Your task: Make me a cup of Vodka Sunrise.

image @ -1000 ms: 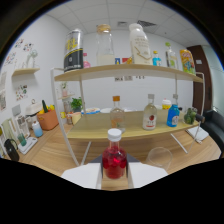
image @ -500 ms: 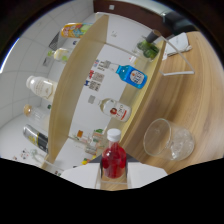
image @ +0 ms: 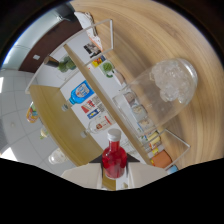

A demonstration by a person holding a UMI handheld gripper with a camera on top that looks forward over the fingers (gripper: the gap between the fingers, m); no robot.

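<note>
- At the far left of the frame, a white tiled wall [image: 15,115] shows, tipped steeply with the rest of the scene
- Left of centre, a wooden shelf unit [image: 55,115] runs diagonally from the upper middle down toward the lower right; the whole view is rolled hard over
- On that shelf, at the upper left, sits a green item [image: 66,64], too blurred to tell what it is
- Just below it, centre-left, a blue-labelled bottle [image: 80,92] lies across the frame, and beside that a red-and-white labelled bottle [image: 91,106]
- In the lower centre, the small bottle of red liquid [image: 114,159] with a white cap stands between the pale fingers [image: 82,175]; both press against its sides, so the gripper [image: 114,172] is clamped on it
- The bottle's cap points up the frame toward the shelf, while the room behind is turned sideways, so the gripper is rolled well over with the bottle
- Right of centre, a clear glass [image: 162,97] with ice cubes [image: 171,80] at its far end lies beyond the bottle, up and to the right; its mouth faces the lower left of the frame
- Nothing stands between the bottle's cap and the glass except the shelf's clear edge seen through it
- At the lower right, more small labelled items [image: 155,145] sit along the shelf's end
- The upper right is filled by the wooden tabletop [image: 175,35]
</note>
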